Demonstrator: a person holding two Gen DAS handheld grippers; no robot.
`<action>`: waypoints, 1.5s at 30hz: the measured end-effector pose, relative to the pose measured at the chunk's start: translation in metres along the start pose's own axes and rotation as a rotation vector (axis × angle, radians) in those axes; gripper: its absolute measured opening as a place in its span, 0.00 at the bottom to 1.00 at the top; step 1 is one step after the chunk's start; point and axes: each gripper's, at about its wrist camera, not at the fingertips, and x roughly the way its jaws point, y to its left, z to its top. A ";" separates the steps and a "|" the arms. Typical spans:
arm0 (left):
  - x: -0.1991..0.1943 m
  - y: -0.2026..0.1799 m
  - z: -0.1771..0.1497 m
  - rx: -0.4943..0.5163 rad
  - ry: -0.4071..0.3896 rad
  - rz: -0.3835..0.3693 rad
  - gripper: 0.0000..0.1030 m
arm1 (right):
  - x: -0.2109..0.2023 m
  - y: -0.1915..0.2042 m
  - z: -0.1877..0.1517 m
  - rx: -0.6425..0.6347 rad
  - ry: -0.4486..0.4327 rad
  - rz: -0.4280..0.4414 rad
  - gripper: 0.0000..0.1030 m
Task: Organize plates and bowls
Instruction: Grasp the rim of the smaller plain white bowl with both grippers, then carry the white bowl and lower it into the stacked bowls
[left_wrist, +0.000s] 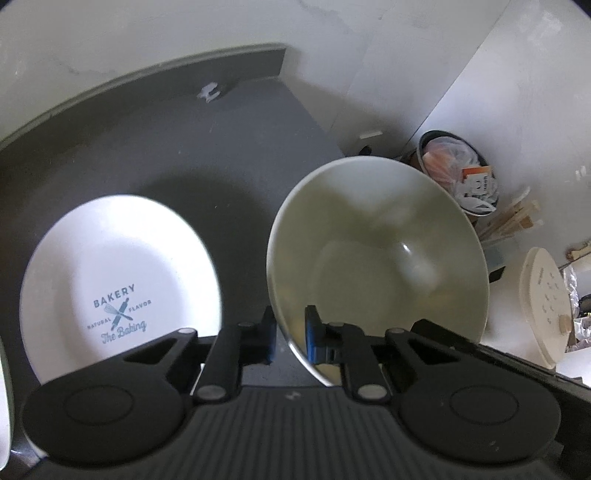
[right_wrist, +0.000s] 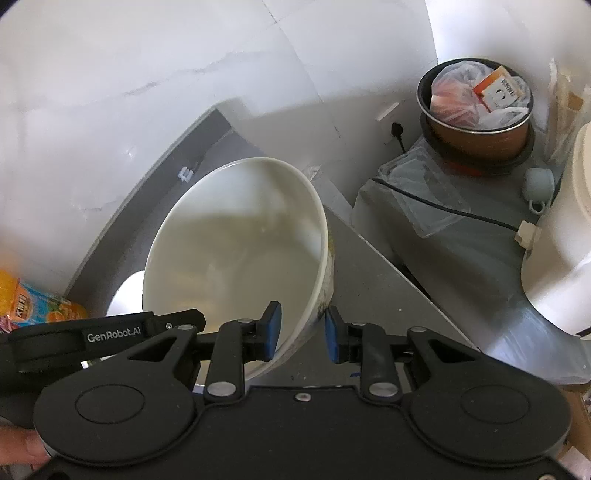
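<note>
A large cream bowl (left_wrist: 376, 254) hangs tilted above the dark grey counter (left_wrist: 207, 147). My left gripper (left_wrist: 290, 338) is shut on its near rim, one pad inside and one outside. The same bowl shows in the right wrist view (right_wrist: 236, 258). My right gripper (right_wrist: 303, 338) straddles its right rim with the jaws apart, a gap left at the outer pad. A white plate printed "BAKERY" (left_wrist: 118, 280) lies flat on the counter left of the bowl. The left gripper's arm (right_wrist: 92, 343) crosses the lower left of the right wrist view.
A brown pot stuffed with plastic bags (right_wrist: 476, 110) stands on a grey surface (right_wrist: 443, 240) to the right, with a black cable and a white appliance (right_wrist: 561, 258). An orange snack packet (right_wrist: 33, 302) lies at the left. White walls back the counter.
</note>
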 end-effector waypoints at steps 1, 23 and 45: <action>-0.004 -0.001 0.000 0.002 -0.005 -0.005 0.13 | -0.004 0.001 0.000 0.000 -0.007 0.000 0.24; -0.078 0.015 -0.023 0.026 -0.083 -0.049 0.14 | -0.068 0.044 -0.027 -0.080 -0.117 0.008 0.24; -0.125 0.044 -0.065 0.039 -0.126 -0.088 0.14 | -0.110 0.070 -0.079 -0.110 -0.156 0.020 0.25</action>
